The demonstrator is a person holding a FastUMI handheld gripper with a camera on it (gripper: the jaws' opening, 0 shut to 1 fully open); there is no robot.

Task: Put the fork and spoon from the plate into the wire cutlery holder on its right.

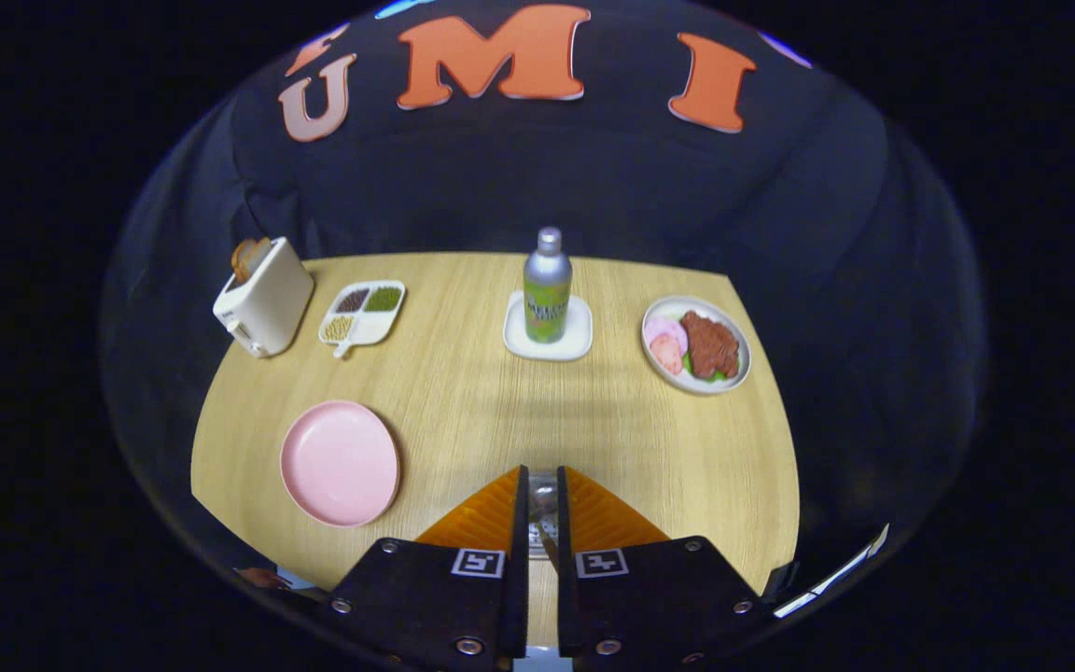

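The tongs [543, 495] hang low over the near edge of a light wooden tabletop [463, 392], their two fingers drawn close together with only a narrow slot between them. In that slot sits something small and silvery [542, 518], seemingly a piece of cutlery; whether both fingers press on it cannot be told. At about ten o'clock from the fingertips lies an empty pink plate [340, 463]. Beyond the tongs, at twelve o'clock, a metal bottle [547, 285] stands upright on a white coaster [579, 341]. At two o'clock rests a plate of meat and greens [696, 344]. Toward eleven o'clock, far back, a divided snack tray [362, 313] lies beside a white toaster [264, 297] with toast showing in its slot.
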